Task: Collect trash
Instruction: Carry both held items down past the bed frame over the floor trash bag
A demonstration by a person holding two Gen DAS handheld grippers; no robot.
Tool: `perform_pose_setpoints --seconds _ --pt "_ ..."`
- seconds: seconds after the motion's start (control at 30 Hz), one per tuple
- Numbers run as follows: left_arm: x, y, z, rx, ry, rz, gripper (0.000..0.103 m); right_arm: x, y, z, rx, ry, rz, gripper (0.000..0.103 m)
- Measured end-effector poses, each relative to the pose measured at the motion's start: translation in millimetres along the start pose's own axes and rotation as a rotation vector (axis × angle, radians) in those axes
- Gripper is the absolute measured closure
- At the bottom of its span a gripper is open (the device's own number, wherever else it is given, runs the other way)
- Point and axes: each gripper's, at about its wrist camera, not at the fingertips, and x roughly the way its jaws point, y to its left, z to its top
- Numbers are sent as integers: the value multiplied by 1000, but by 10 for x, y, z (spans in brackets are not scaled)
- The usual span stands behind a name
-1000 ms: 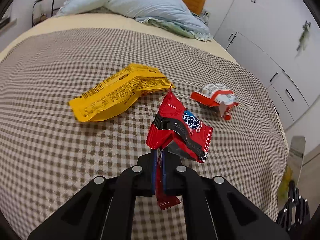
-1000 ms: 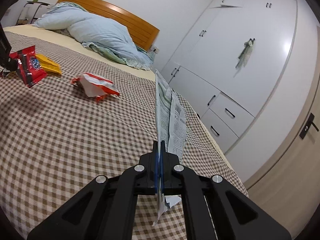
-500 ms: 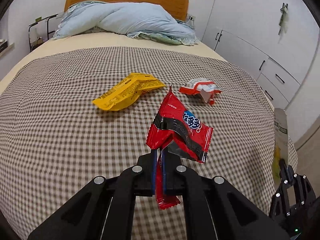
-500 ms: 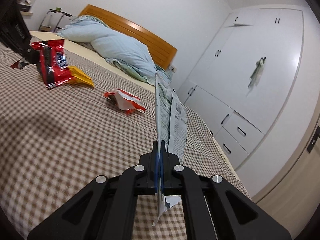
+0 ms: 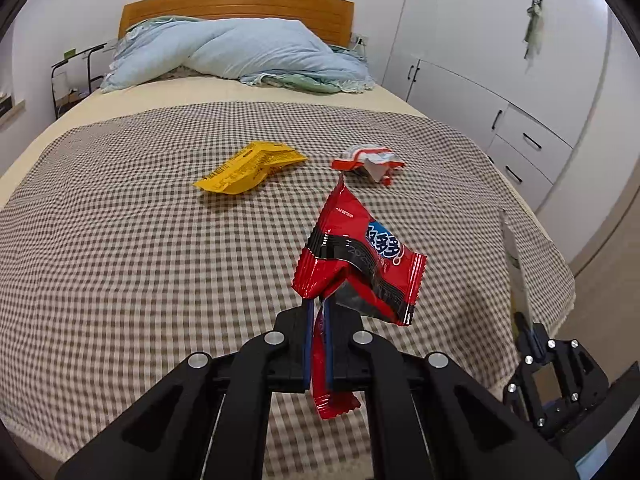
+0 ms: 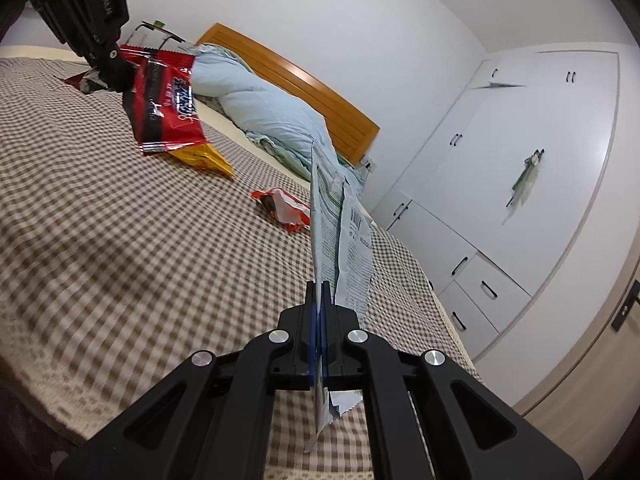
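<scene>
I have the left gripper [image 5: 317, 312] clamped on the red wrapper [image 5: 356, 258], lifted clear of the bed [image 5: 120, 240], the right gripper [image 6: 320, 300] pinching the pale wrapper [image 6: 340, 240] edge-on; yellow wrapper [image 5: 250, 166] and red-white wrapper [image 5: 368, 162] lie uncollected.

A crumpled red snack wrapper [image 5: 356, 264] with a black band and a blue logo is held up off the bed, pinched at its lower end. A flat white wrapper [image 6: 340, 240] printed with small text and a barcode stands upright on edge, also pinched at its bottom. A yellow wrapper [image 5: 250, 166] lies flat on the checked bedspread [image 5: 120, 240]. Just beside it lies a crumpled red-and-white wrapper [image 5: 368, 162].
</scene>
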Motion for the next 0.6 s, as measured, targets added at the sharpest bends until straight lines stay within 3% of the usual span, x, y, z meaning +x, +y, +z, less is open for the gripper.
perform_pose_setpoints --seconds 0.6 --pt "-643 -191 -819 54 -7 -51 101 -1020 191 -245 47 -51 129 102"
